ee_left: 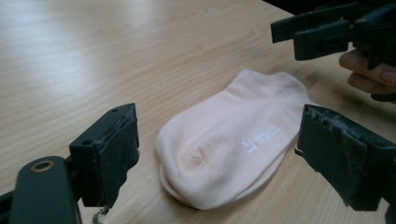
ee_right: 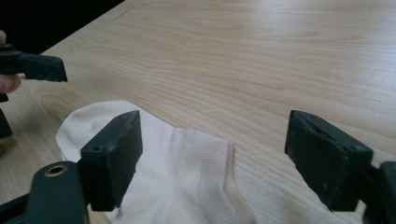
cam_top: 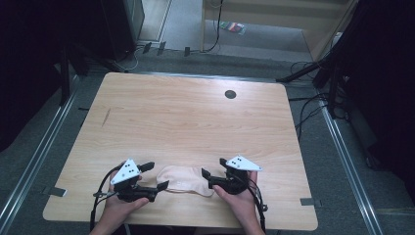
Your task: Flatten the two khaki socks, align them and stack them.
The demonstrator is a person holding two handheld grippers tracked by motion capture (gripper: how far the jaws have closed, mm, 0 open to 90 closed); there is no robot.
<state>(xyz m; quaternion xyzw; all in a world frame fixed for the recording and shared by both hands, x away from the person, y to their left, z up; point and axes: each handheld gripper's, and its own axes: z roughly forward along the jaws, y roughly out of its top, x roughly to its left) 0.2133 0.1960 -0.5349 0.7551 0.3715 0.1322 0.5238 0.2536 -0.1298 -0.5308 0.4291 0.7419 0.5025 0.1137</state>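
Observation:
A pale cream ankle sock (cam_top: 183,180) lies flat on the light wooden table (cam_top: 195,117), close to its front edge. My left gripper (cam_top: 155,176) is at the sock's left end and my right gripper (cam_top: 214,167) at its right end, each held in a hand. In the left gripper view the sock's rounded toe (ee_left: 224,140) lies between and beyond my open jaws, with no pad touching it. The right gripper (ee_left: 327,28) hovers at the far end. In the right gripper view the ribbed cuff end (ee_right: 177,177) lies under the wide-open jaws, apart from both pads.
A dark round grommet (cam_top: 230,94) sits near the table's far edge. Bare wood stretches beyond the sock. Cables (cam_top: 308,105) run over the grey floor at the right, and dark stands flank the table on both sides.

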